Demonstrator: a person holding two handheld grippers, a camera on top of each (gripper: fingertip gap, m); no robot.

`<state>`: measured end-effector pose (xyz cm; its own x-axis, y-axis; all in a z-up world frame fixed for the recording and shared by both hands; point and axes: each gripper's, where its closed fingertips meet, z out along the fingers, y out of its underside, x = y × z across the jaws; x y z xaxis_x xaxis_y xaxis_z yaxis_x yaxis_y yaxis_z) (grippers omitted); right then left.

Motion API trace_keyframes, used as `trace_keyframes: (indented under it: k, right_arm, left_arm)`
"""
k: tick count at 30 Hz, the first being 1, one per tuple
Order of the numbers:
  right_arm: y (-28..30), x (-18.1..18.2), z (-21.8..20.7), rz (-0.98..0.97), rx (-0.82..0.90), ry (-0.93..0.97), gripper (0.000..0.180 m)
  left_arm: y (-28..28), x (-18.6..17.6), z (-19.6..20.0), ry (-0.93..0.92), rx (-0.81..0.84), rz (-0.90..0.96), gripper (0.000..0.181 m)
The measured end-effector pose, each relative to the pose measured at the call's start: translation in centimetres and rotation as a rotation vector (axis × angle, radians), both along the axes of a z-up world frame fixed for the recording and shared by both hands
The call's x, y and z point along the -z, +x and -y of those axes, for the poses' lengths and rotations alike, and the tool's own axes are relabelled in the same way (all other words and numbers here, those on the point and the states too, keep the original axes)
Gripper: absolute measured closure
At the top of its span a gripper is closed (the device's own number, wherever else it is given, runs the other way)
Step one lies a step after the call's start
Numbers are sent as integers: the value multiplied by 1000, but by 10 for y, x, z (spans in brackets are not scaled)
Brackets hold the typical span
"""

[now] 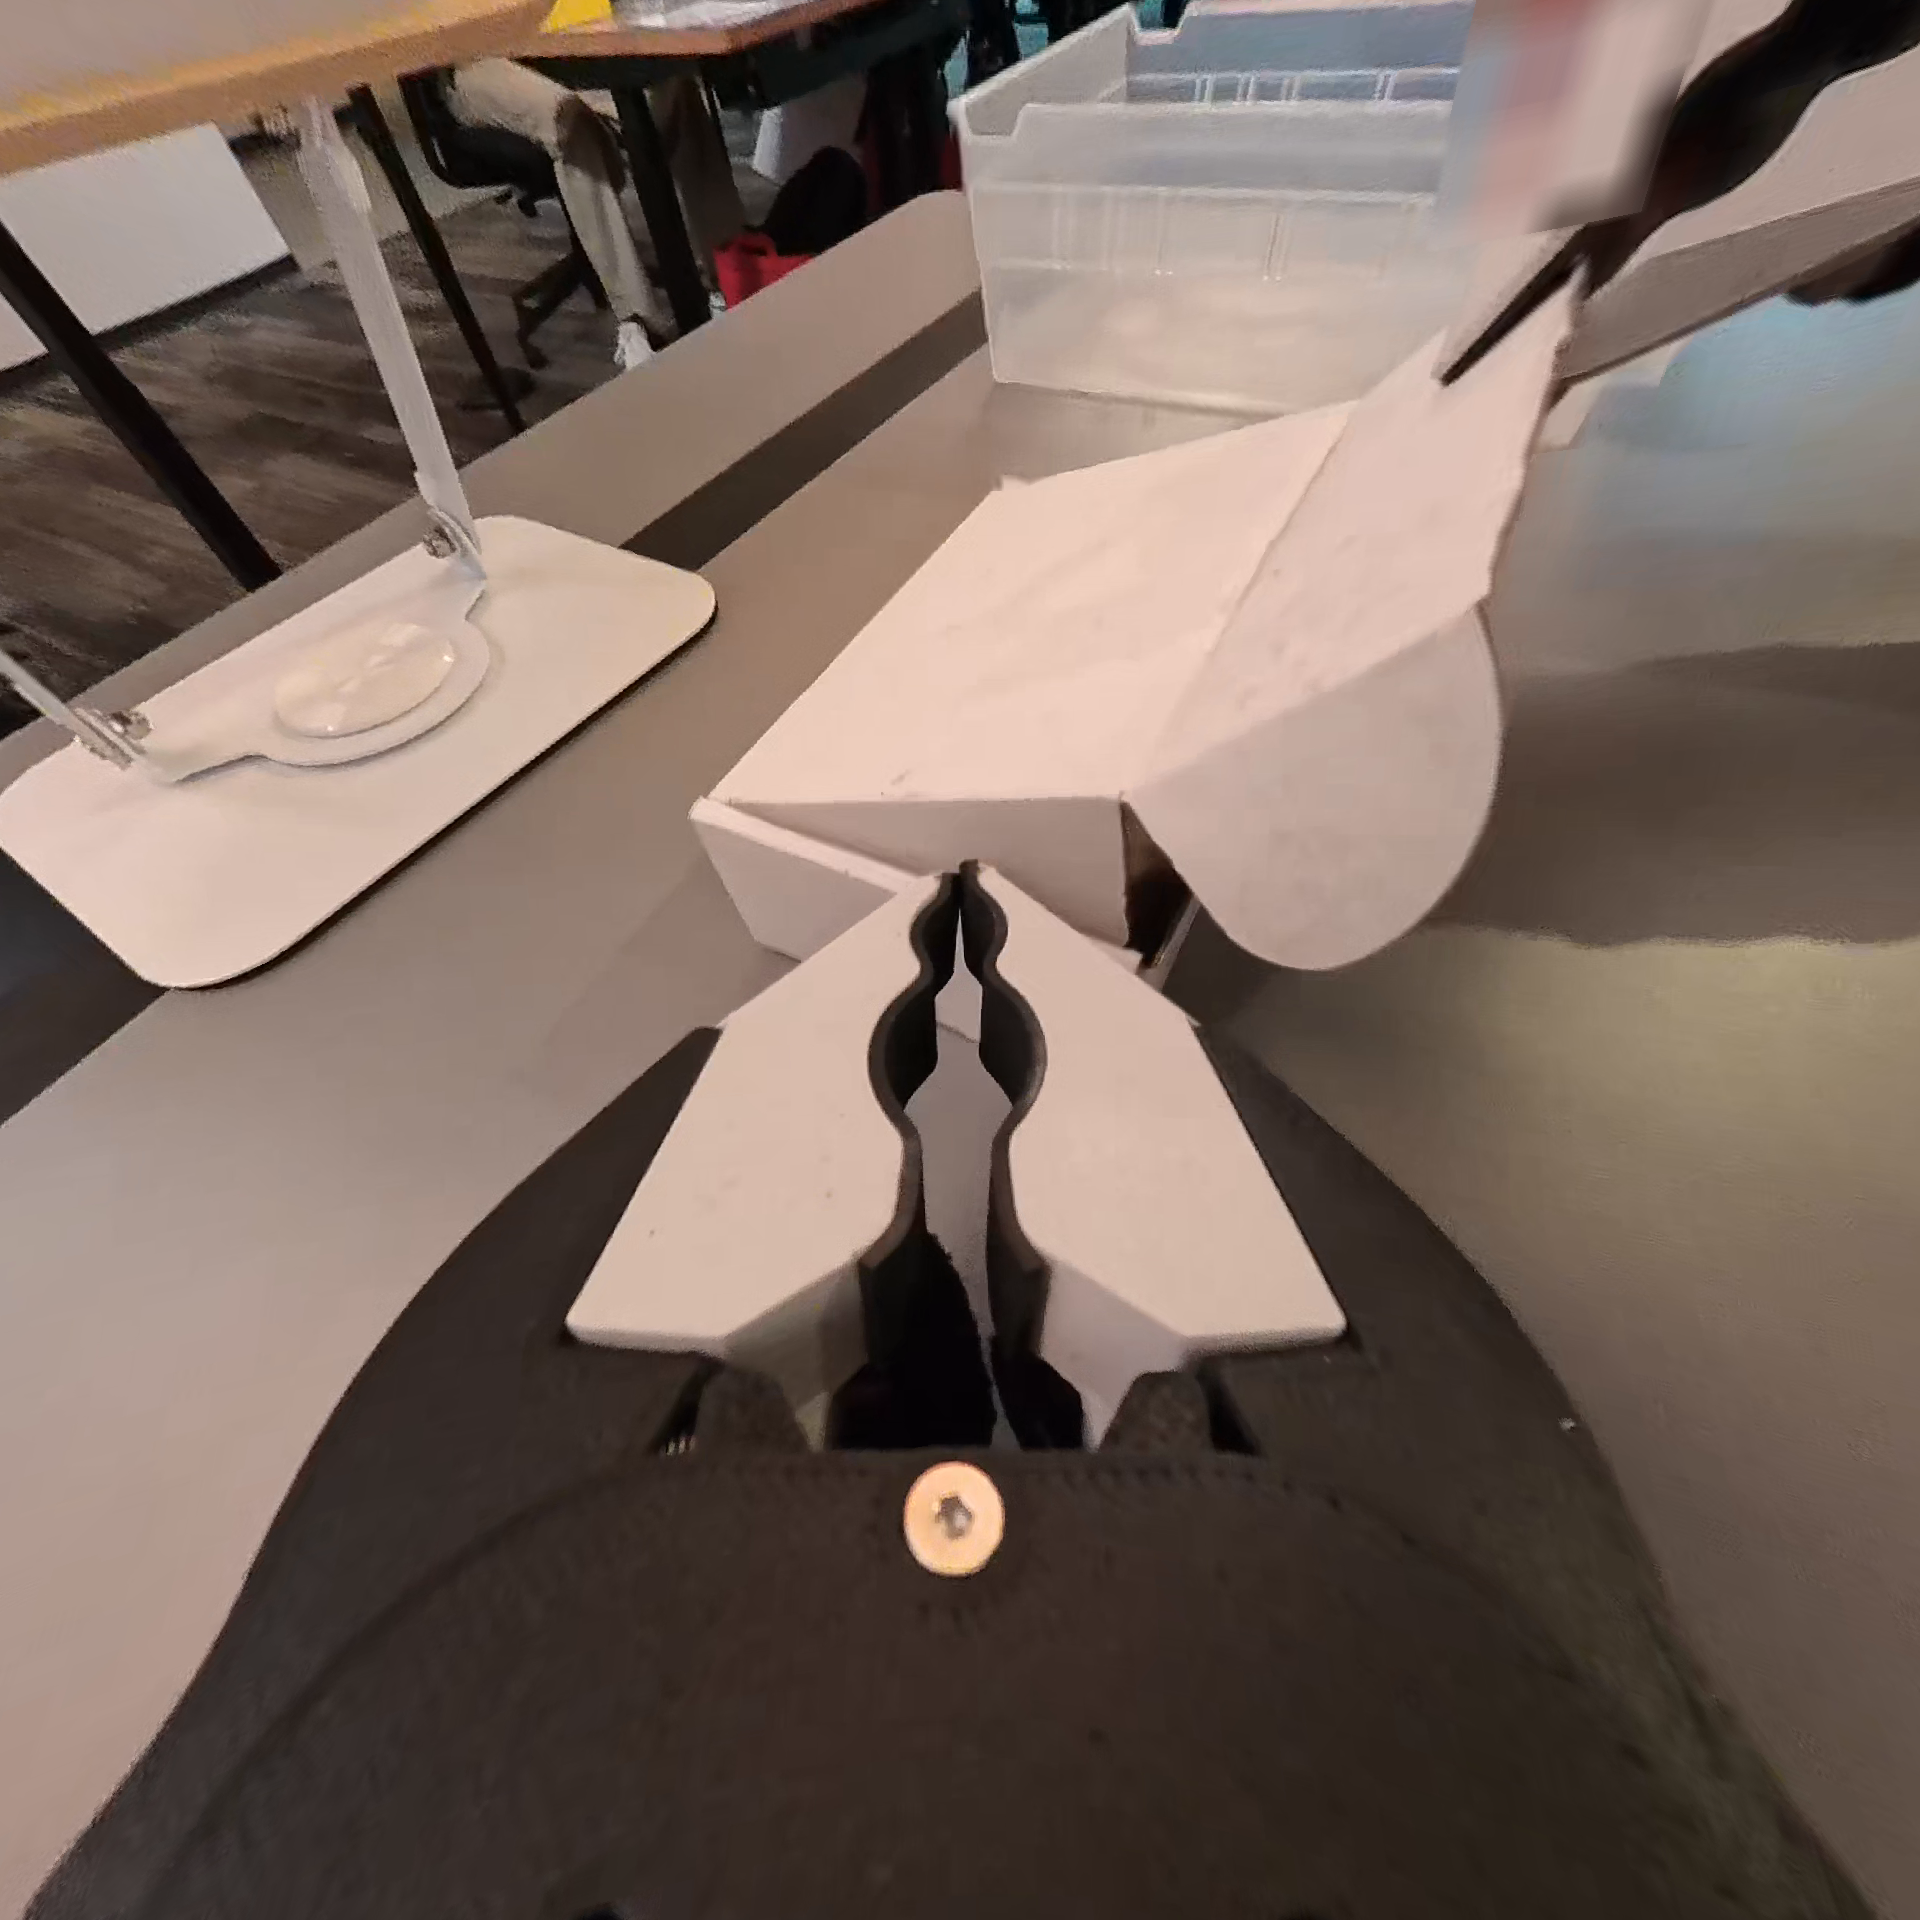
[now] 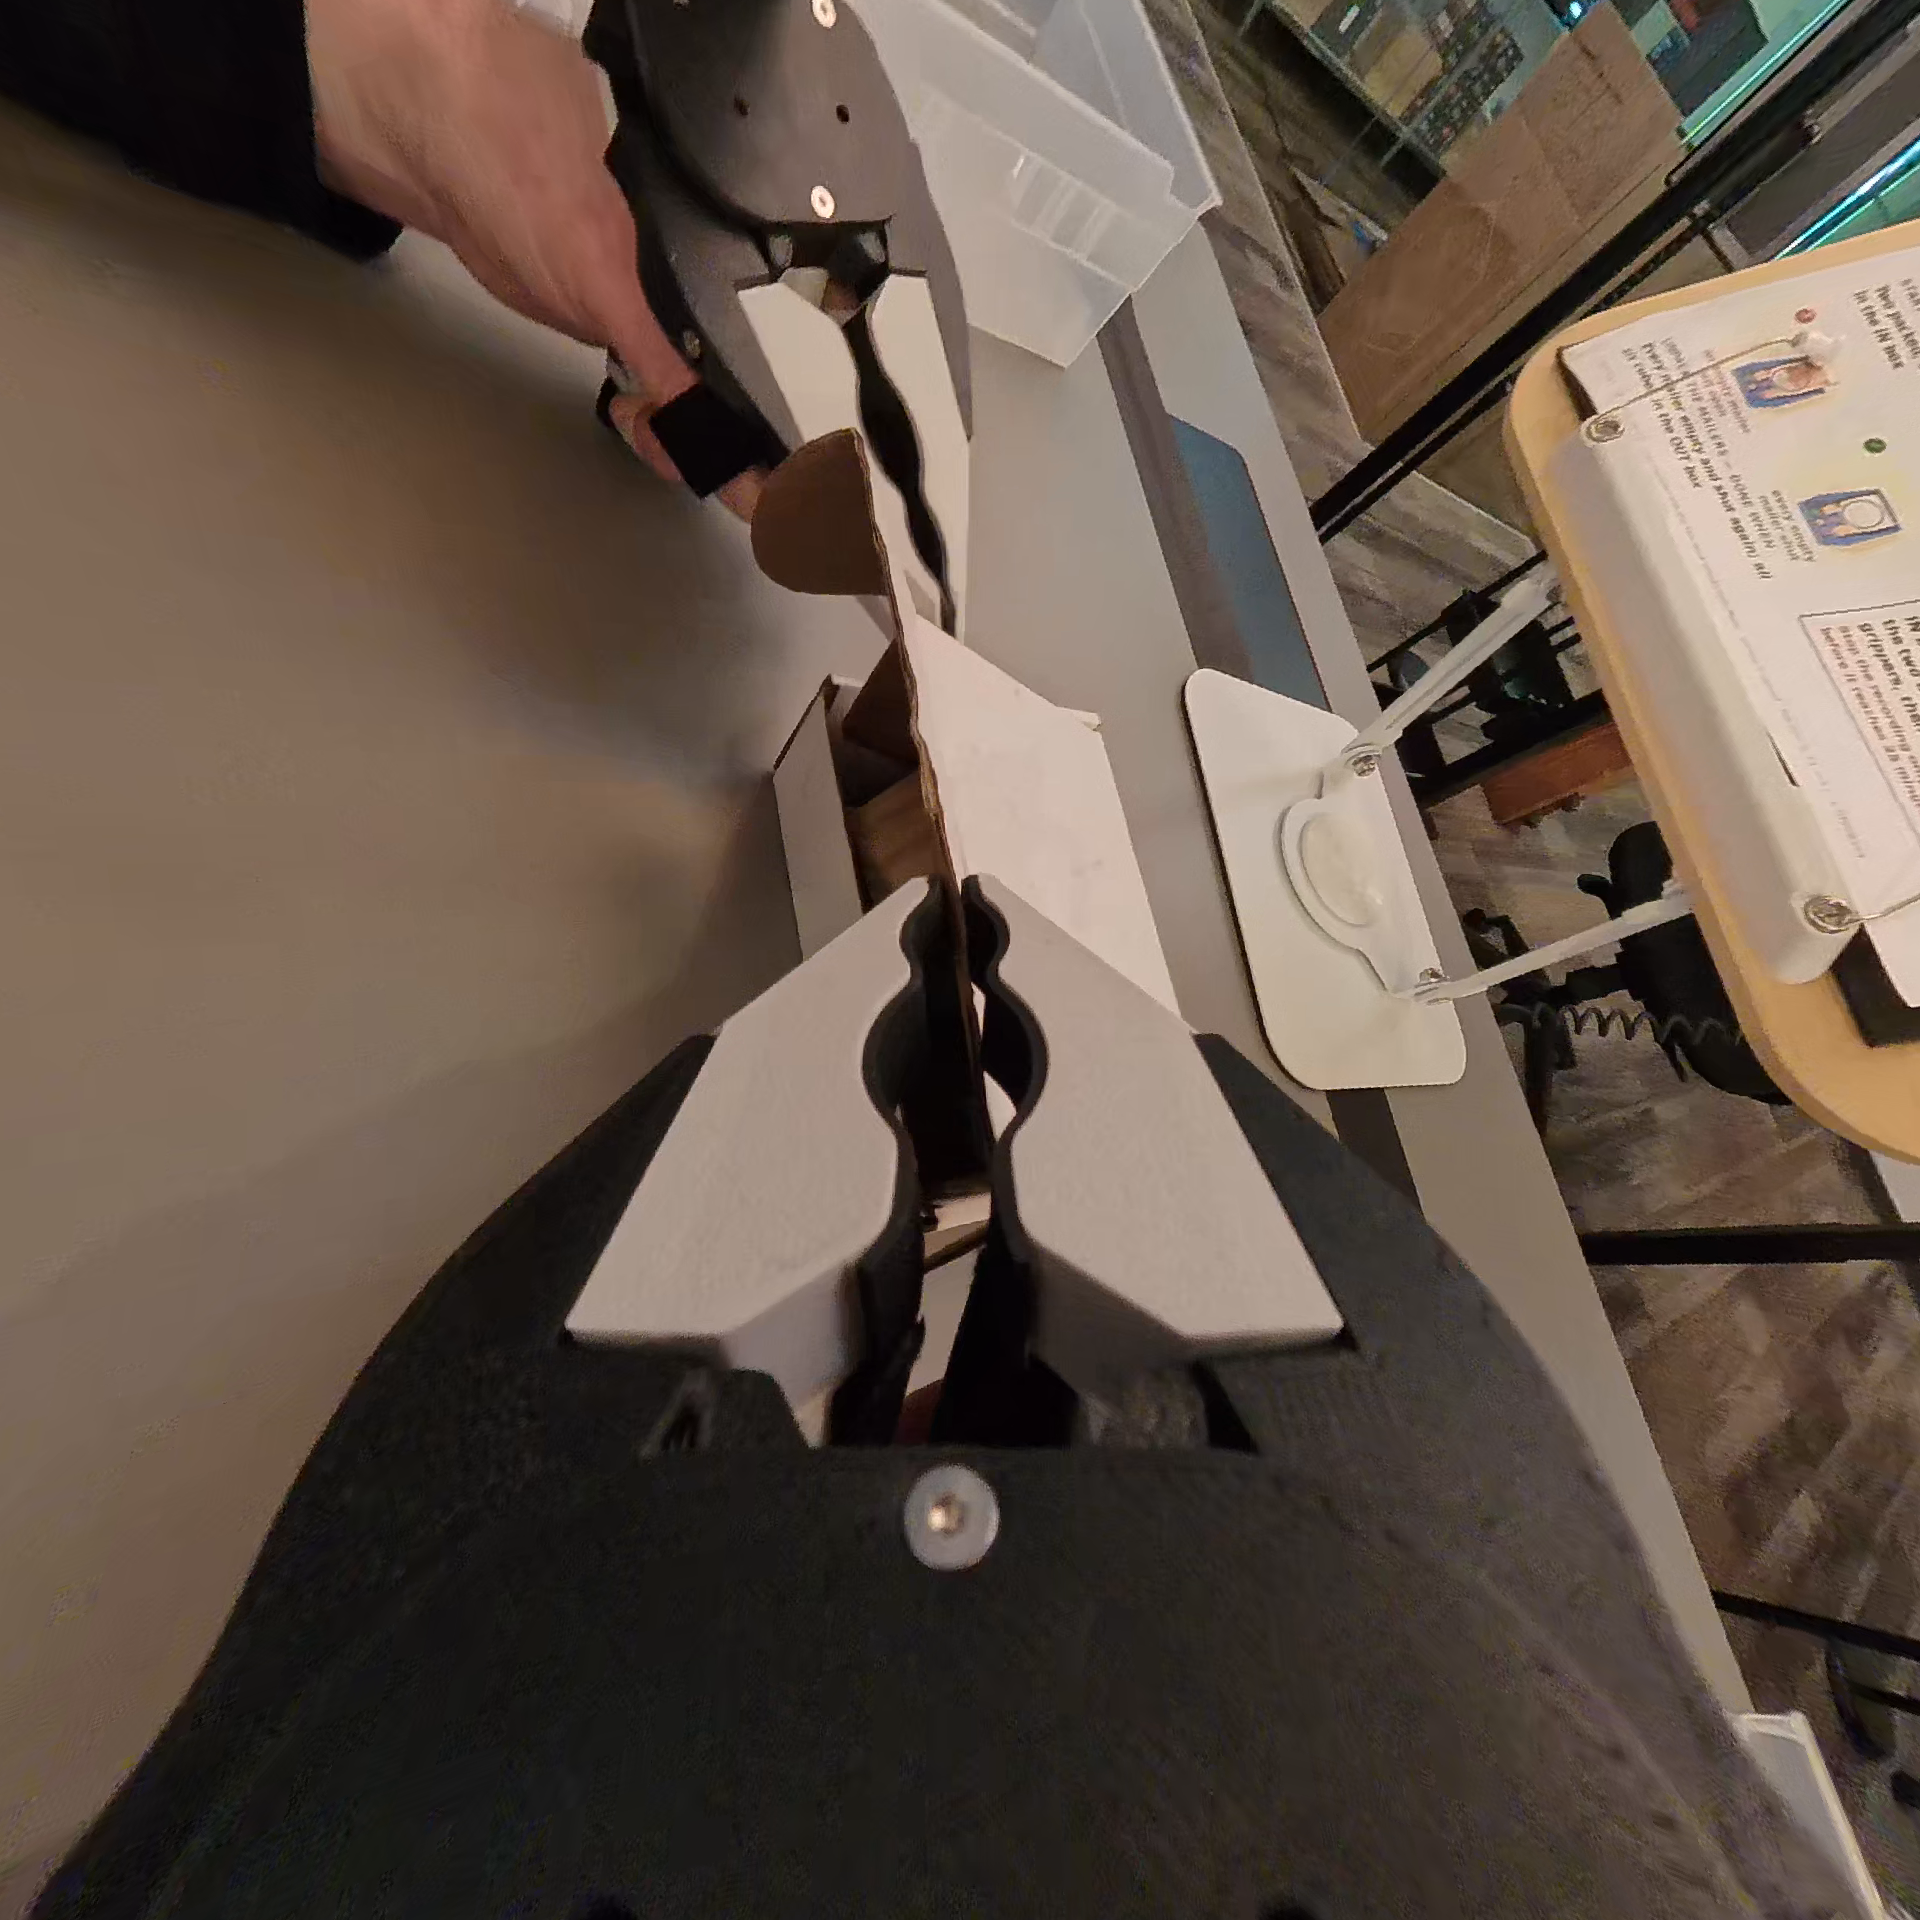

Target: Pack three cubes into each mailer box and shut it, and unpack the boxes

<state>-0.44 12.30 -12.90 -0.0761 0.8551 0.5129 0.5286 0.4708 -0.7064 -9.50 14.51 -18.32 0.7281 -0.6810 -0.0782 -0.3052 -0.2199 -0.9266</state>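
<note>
surface: grey table (image 1: 364,1143), white box (image 1: 935,665) near its far edge | left gripper (image 1: 961,883): jaws closed, empty, tips at box front | right gripper (image 2: 961,894): clamped on lid flap (image 2: 914,665) | room: clear bin (image 1: 1195,208), white stand (image 1: 343,727), wood-grain floor (image 1: 208,416)

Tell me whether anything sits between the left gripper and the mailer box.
Nothing visible does. The left gripper is shut, its tips right at the near wall of the white mailer box. The right gripper holds the lid flap up, to the side of that path.
</note>
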Motion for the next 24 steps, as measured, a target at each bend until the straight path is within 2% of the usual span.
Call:
trace_keyframes:
  k: [10,16,20,24]
  right_arm:
    - [-9,-42,-27,-28,82,-131,180]
    - [-27,-67,-86,32,214,66,178]
    - [-39,-43,-143,166,331,167,178]
    - [-44,11,-183,291,373,135,178]
  left_arm:
    - [23,14,10,23,99,-163,181]
    - [24,16,12,18,114,-197,181]
    - [25,16,15,7,128,-195,181]
    - [30,17,24,-13,158,-197,181]
